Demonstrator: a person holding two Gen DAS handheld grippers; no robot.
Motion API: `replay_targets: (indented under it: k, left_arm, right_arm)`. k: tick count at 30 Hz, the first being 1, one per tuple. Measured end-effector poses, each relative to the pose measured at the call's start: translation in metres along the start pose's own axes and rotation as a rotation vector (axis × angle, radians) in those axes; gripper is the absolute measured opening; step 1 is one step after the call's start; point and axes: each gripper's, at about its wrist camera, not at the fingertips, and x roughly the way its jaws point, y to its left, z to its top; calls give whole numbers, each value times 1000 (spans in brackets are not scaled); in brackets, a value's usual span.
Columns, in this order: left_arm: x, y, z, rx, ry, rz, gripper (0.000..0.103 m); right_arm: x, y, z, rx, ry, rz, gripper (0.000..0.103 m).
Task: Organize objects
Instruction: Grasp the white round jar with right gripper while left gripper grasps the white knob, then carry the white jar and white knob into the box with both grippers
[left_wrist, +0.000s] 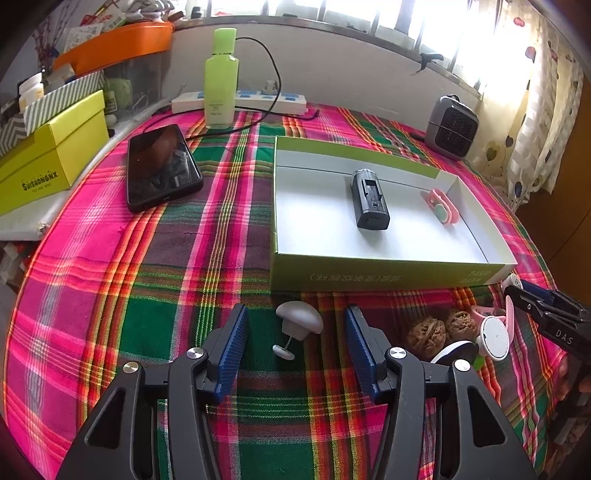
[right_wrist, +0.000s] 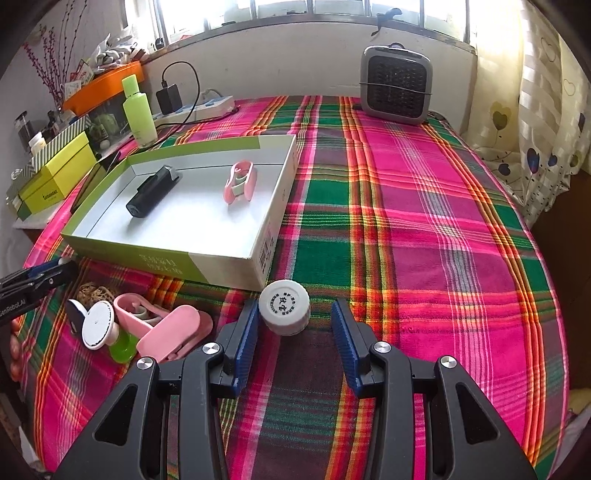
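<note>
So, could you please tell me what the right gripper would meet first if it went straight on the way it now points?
Probably the white ribbed plastic bottle cap, which sits just ahead between the open right gripper fingers; depth is uncertain.

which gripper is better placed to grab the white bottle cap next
Right. The white bottle cap already sits between the open right gripper fingers, just before the green box. The left gripper is lined up on the white knob instead.

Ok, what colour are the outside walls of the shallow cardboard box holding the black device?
Lime green outside walls, white inside; shallow cardboard box shows best in the left wrist view.
</note>
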Motion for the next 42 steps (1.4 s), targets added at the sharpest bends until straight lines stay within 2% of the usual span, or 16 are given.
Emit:
replay_targets:
  k: [6,15,23,34,42]
  left_arm:
    - [0,0,0,-2,2,0,51]
    - [2,4,4,-9,-1,23,40]
    - [2,2,3,-5,-2,18,31]
    - [0,-1,1,-1,-1,14,24]
    - [-4,-6,-1,21,-9,8,22]
  right_arm:
    - [3,4,1,-46,-1,-20,41]
    - [1,4,2,-50,-3,-13,41]
    - [1,6,3,-53,-6,-13,29]
    - [-2,5,0,-41,-12,-12,29]
    - [-5,6,-2,-32,-20,-6,29]
